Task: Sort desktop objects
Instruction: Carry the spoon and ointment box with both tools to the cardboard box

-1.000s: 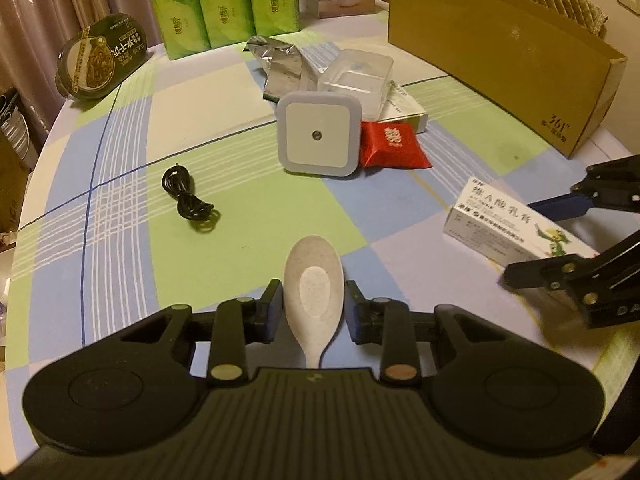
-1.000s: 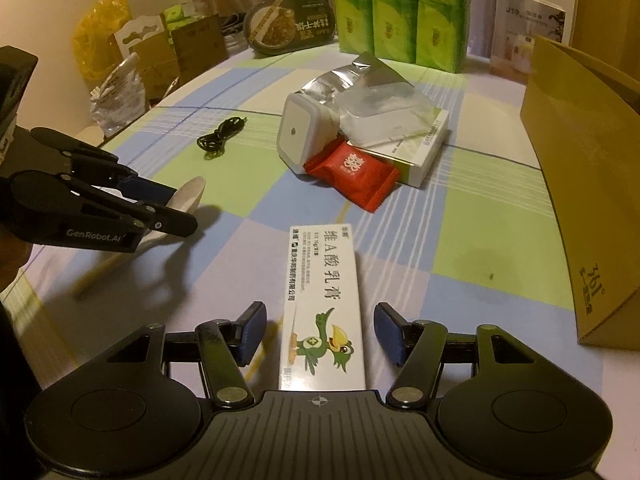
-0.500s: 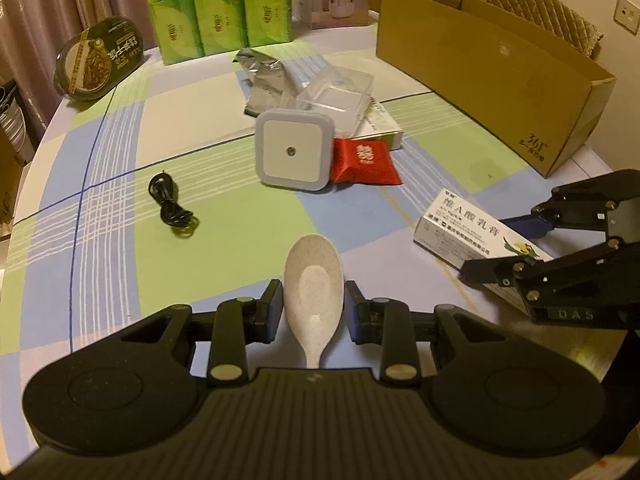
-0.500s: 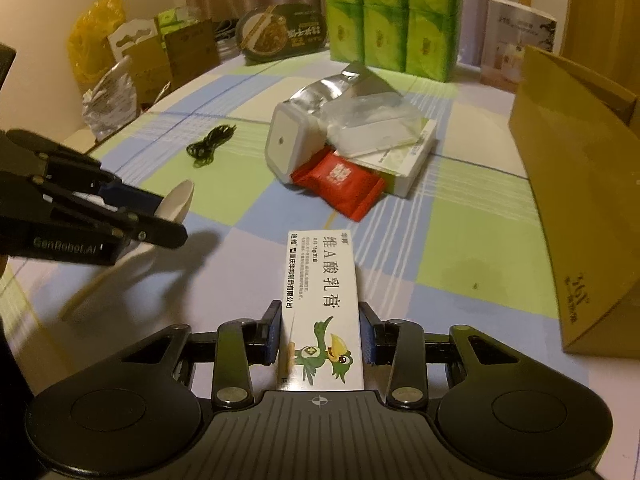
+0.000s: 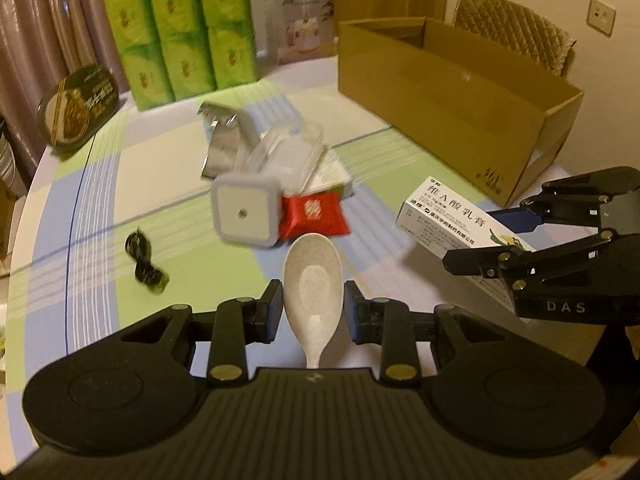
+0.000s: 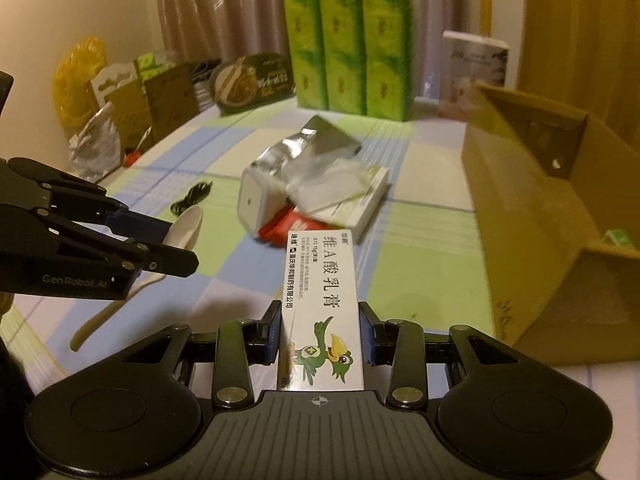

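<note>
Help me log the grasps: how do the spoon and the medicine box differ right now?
The spoon is plain speckled off-white and rounded; the medicine box is a flat-sided white carton with printed text and a green bird. The spoon sits in the left gripper, held at the bowl; the medicine box is in the right gripper, clamped across its width. Shared: both are gripped and off the table.

Table clutter (image 5: 276, 160) blurred — spoon handle (image 5: 314, 354) (near end) hidden.

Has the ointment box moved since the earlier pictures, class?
Yes. The ointment box, clamped in the right gripper, has lifted off the table toward the red packet.
</note>
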The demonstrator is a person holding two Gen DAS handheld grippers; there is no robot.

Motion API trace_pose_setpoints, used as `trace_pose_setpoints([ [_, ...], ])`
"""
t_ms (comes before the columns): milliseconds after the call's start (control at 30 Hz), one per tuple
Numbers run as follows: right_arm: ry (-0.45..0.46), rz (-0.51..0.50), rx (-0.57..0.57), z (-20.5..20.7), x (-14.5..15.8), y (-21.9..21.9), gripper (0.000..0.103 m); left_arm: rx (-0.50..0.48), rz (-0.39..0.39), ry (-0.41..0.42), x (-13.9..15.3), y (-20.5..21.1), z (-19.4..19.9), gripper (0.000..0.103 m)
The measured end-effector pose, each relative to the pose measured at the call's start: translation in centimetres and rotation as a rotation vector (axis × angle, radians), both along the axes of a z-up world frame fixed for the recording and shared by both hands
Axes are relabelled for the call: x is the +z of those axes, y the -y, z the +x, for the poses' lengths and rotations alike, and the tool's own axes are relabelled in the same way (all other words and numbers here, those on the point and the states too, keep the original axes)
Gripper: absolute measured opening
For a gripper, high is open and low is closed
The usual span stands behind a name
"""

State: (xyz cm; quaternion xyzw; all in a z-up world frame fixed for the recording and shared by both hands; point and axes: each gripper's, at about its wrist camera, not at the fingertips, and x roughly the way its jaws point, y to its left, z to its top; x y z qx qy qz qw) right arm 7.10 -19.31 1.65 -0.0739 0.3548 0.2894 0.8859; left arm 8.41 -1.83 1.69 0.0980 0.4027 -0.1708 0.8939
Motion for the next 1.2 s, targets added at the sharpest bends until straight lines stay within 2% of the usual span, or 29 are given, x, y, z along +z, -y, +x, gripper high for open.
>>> trace_pose_setpoints([
  [167,0.036,0.012,-0.032,0.0,2.3,1.8,0.035,-0.032,-0.009,0.024,1.7,2.1,0.3,0.027],
  [600,0.142,0.01,-0.119,1.0,8.5,6.5,0.035,-0.104,-0.093,0.106,6.2,7.7,2.8,0.027],
  [767,0.164,-0.007,-0.146,1.9,10.0,8.2,0.035,-0.124,-0.138,0.131,7.1,9.7,4.1,0.027],
  [967,0.176,-0.004,-0.167,3.6,11.4,9.5,0.035,-0.172,-0.139,0.162,8.3,12.2,5.2,0.027],
  [1200,0.21,-0.004,-0.186,5.7,13.2,11.0,0.035,-0.19,-0.186,0.178,9.6,14.4,6.9,0.027],
])
